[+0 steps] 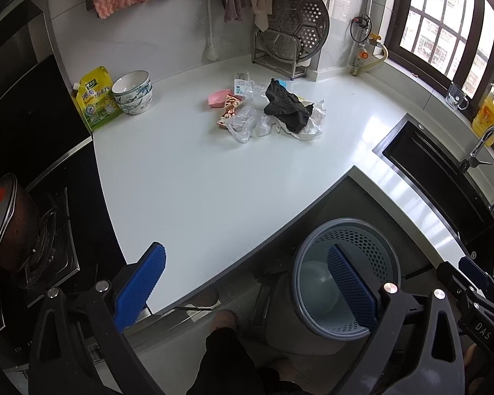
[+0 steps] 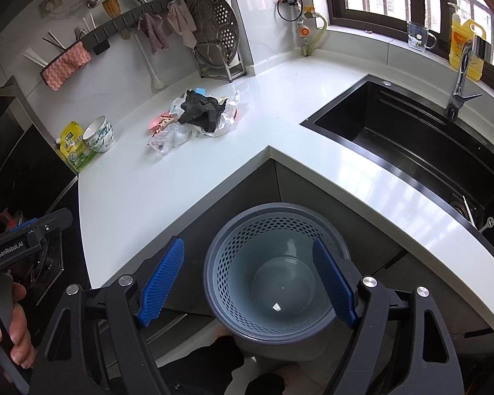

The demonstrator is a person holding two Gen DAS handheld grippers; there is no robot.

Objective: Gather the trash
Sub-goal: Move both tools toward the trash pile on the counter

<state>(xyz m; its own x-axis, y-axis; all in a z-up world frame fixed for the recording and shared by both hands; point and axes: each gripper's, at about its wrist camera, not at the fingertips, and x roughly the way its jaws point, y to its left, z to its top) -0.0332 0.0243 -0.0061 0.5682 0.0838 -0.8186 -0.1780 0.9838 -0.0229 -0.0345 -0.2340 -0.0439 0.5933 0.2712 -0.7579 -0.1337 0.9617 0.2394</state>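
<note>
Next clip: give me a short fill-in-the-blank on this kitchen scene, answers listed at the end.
1. The trash pile lies on the white ____.
2. The grey perforated bin stands on the ____, below the counter corner.
3. Both the left gripper and right gripper have their fingers ____.
4. The stacked bowls sit beside a ____ pouch.

Answers: countertop; floor; open; yellow

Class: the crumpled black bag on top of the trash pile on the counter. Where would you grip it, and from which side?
Pinch the raised upper fold of the black bag from above. It lies topmost, crumpled into ridges, so a top-down pinch probably lifts it clear of the clear plastic beside it.
</note>
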